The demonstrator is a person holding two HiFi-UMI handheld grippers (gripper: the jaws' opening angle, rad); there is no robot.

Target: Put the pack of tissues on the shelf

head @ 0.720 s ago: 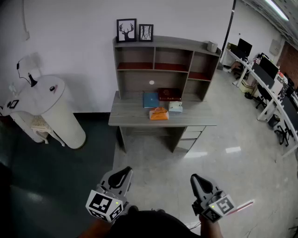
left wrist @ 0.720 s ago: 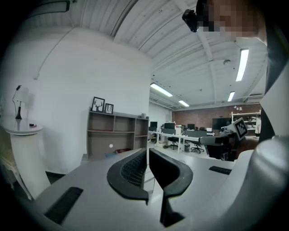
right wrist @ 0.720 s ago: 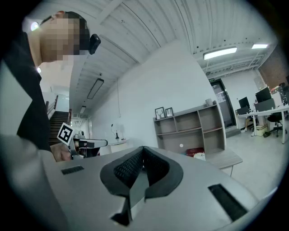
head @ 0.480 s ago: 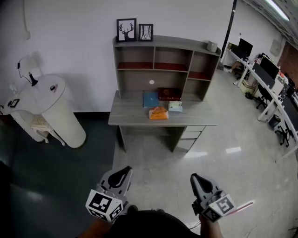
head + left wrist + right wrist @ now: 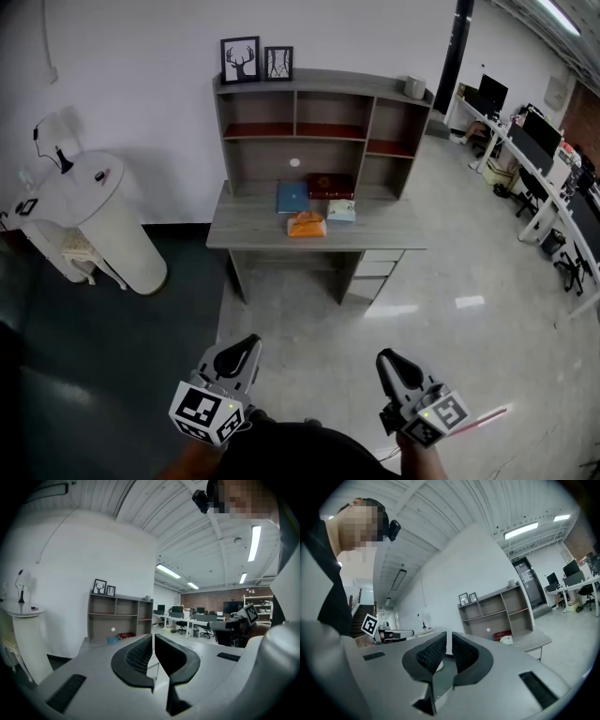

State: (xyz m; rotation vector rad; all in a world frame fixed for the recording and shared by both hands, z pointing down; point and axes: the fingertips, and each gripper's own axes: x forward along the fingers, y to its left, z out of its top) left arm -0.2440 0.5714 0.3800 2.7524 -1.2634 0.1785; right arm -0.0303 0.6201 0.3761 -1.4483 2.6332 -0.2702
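Left gripper (image 5: pixel 246 347) and right gripper (image 5: pixel 386 360): both closed, empty, well short of the table (image 5: pixel 246 234). Pack of tissues, probably the orange one (image 5: pixel 307 224), lies on the table below the shelf (image 5: pixel 323 132). Risk: the pale box (image 5: pixel 341 211) just beside it invites a wrong pick.

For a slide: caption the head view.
Both shut, left gripper and right gripper face the desk bearing an orange pack.

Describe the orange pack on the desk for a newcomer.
Find the grey wooden desk with shelves against the white wall. On its top, the orange soft pack lies in front of the flat blue book, the only orange item there.
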